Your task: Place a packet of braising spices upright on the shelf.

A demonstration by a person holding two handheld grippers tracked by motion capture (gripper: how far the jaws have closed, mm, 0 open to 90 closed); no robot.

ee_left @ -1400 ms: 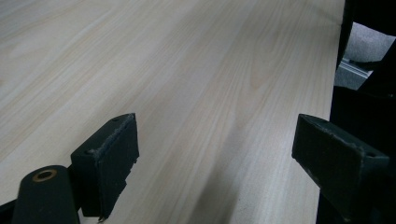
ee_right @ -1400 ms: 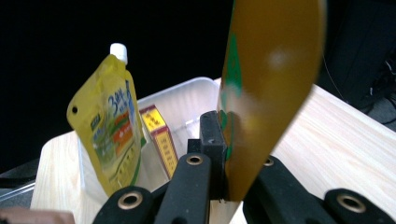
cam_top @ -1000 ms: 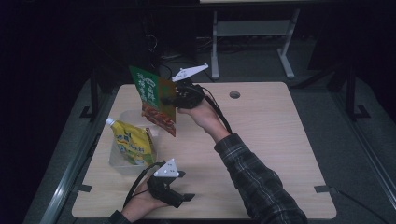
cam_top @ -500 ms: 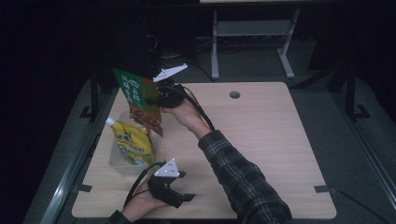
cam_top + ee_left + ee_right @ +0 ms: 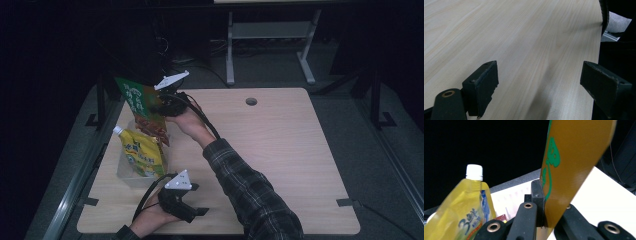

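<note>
Snack bag, green and brown, pinched by right hand-held gripper, hanging above clear bin at table's left edge. Yellow spouted pouch stands in bin just below bag, white cap up, closest obstacle. Left hand-held gripper rests near front edge of table, jaws spread, nothing between, bin just beside it. Right sleeve crosses table middle. Round hole near far edge. Right half of table open.
</note>
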